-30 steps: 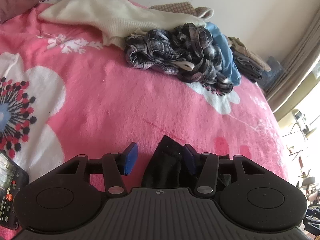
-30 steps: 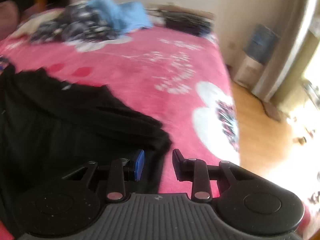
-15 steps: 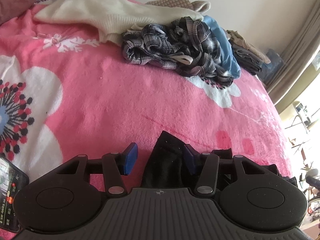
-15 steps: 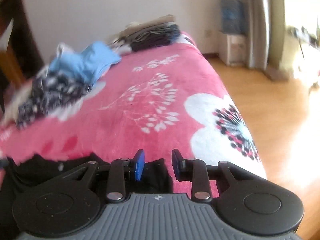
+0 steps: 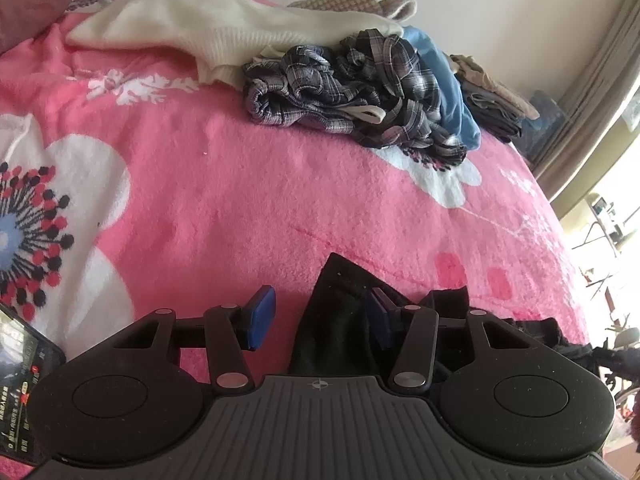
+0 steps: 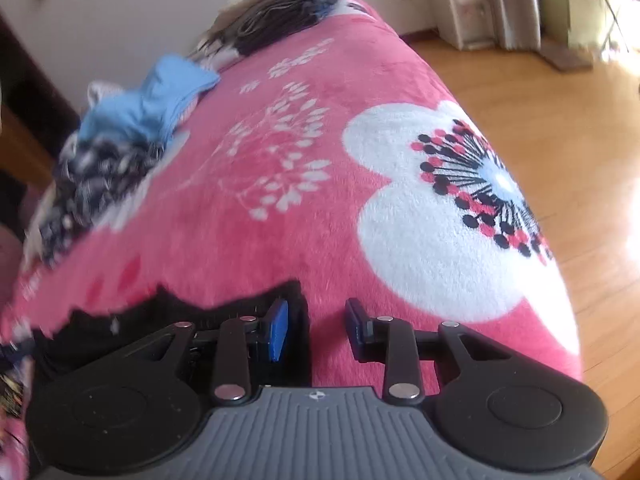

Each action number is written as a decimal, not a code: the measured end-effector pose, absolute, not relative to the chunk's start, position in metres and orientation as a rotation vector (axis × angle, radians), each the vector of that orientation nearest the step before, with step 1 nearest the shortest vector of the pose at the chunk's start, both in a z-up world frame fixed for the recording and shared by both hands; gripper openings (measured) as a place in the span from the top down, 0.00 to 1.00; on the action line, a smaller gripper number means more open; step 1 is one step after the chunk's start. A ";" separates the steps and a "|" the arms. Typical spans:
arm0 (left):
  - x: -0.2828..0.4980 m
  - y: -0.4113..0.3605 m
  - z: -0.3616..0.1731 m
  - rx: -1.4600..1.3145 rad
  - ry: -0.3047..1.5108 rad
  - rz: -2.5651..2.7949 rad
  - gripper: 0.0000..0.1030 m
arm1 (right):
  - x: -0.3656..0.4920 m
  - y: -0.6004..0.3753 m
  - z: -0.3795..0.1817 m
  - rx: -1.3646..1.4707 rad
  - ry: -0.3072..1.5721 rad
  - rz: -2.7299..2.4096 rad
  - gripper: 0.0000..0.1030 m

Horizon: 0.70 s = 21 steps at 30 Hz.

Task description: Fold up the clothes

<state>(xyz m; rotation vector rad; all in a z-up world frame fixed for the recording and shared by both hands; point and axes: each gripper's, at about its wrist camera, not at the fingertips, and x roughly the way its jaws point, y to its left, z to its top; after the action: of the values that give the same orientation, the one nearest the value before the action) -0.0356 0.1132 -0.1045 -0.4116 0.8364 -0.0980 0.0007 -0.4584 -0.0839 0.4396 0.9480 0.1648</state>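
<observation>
A black garment (image 5: pixel 340 320) lies on the pink flowered blanket (image 5: pixel 240 200). One pointed corner of it sticks up between the fingers of my left gripper (image 5: pixel 320 314), close to the right pad; the jaws stand wide apart, so it is open. In the right wrist view the black garment (image 6: pixel 180 312) stretches away to the left. Its right-hand corner lies against the left pad of my right gripper (image 6: pixel 316 326), which is also open, with pink blanket showing in the gap.
At the back of the bed lies a heap with a cream sweater (image 5: pixel 224 36), a plaid shirt (image 5: pixel 340 92) and a blue garment (image 5: pixel 448 88), beside a folded stack (image 5: pixel 492 104). A phone (image 5: pixel 20 380) lies at the lower left. The bed's edge drops to a wooden floor (image 6: pixel 560 100).
The right wrist view has swung from over the spread garment to its corner near the bed's edge. The left gripper has barely shifted. Both stay open.
</observation>
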 end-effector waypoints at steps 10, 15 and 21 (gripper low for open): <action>-0.030 0.114 -0.104 -0.376 0.819 -0.146 0.52 | -0.012 -0.469 -0.076 0.503 0.887 0.217 0.68; -0.020 0.107 -0.109 -0.369 0.822 -0.181 0.56 | -0.017 -0.460 -0.076 0.437 0.909 0.237 0.68; -0.018 0.095 -0.110 -0.313 0.823 -0.202 0.61 | -0.016 -0.451 -0.073 0.335 0.898 0.246 0.68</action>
<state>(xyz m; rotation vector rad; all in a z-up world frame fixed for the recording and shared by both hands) -0.0177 0.0955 -0.1104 -0.3126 0.8235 -0.2021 -0.0163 -0.4505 -0.0730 0.3351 0.8976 0.2457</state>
